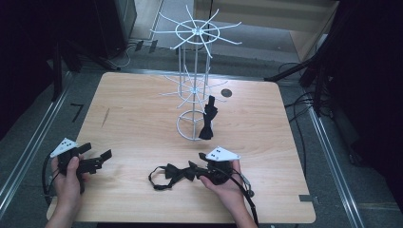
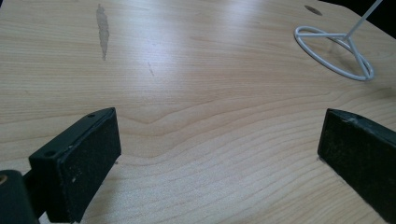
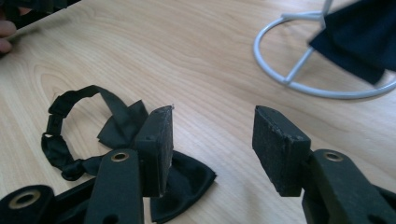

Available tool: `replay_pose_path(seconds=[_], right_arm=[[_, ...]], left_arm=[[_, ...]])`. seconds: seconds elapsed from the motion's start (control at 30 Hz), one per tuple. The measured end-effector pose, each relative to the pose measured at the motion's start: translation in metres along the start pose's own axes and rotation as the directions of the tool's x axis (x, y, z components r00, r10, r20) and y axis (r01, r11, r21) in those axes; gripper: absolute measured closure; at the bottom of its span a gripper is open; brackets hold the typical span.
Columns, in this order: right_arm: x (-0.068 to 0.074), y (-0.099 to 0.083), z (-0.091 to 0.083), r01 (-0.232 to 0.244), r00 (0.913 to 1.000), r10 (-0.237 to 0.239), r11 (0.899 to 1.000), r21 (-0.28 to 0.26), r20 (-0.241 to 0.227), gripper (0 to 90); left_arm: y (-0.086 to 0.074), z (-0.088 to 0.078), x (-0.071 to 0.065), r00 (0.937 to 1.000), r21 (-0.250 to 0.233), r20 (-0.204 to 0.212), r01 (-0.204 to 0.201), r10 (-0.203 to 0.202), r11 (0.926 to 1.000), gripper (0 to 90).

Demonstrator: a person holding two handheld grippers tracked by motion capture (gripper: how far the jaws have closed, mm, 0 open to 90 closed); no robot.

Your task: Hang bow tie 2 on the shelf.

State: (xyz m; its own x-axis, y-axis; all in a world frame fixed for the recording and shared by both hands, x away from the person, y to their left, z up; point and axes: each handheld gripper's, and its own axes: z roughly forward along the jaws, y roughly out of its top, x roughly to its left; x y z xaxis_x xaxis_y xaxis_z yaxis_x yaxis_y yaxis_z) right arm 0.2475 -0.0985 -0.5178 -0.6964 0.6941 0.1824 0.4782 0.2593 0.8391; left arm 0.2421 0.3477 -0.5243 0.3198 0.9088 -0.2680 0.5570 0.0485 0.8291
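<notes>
Black bow tie (image 1: pixel 173 174) flat near table (image 1: pixel 133 118) front edge, strap looped leftward, beside right gripper (image 3: pixel 212 140); jaws half-open, empty. Left gripper (image 2: pixel 219 154) idle at front-left corner, jaws wide. Second bow tie (image 1: pixel 208 118) hung on white wire rack (image 1: pixel 192 85), likely the destination.

Left tongs (image 1: pixel 100 159) gape wide; right tongs (image 3: pixel 212 140) stand half-open, empty.

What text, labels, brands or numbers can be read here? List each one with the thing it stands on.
None: no readable word, brand or number.
Grey plate on the left hand-held gripper: dark dots, no lettering.
Grey plate on the right hand-held gripper: the same.
Dark mark on the floor left of the table: no legible sign.
</notes>
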Motion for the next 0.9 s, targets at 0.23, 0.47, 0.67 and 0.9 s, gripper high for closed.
replay_pose_path(seconds=[0.23,0.47,0.67,0.9], right_arm=[[0.009,-0.004,0.008,0.021,0.9992,-0.020,0.999,0.027,-0.034,48.9],[0.020,-0.006,0.019,0.058,0.9966,-0.056,0.997,0.044,-0.060,42.9],[0.026,-0.008,0.025,0.079,0.9939,-0.074,0.995,0.058,-0.081,40.8],[0.034,-0.012,0.031,0.119,0.9888,-0.110,0.989,0.084,-0.101,40.6]], left_arm=[[0.001,0.001,0.000,1.0000,0.002,0.000,-0.004,0.004,1.0000,0.0],[0.000,0.001,0.000,1.0000,0.003,0.002,-0.005,0.005,1.0000,0.0],[0.001,0.001,0.000,1.0000,0.005,0.002,-0.005,0.005,1.0000,0.0],[0.001,0.001,0.000,1.0000,0.005,0.003,-0.005,0.005,1.0000,0.0]])
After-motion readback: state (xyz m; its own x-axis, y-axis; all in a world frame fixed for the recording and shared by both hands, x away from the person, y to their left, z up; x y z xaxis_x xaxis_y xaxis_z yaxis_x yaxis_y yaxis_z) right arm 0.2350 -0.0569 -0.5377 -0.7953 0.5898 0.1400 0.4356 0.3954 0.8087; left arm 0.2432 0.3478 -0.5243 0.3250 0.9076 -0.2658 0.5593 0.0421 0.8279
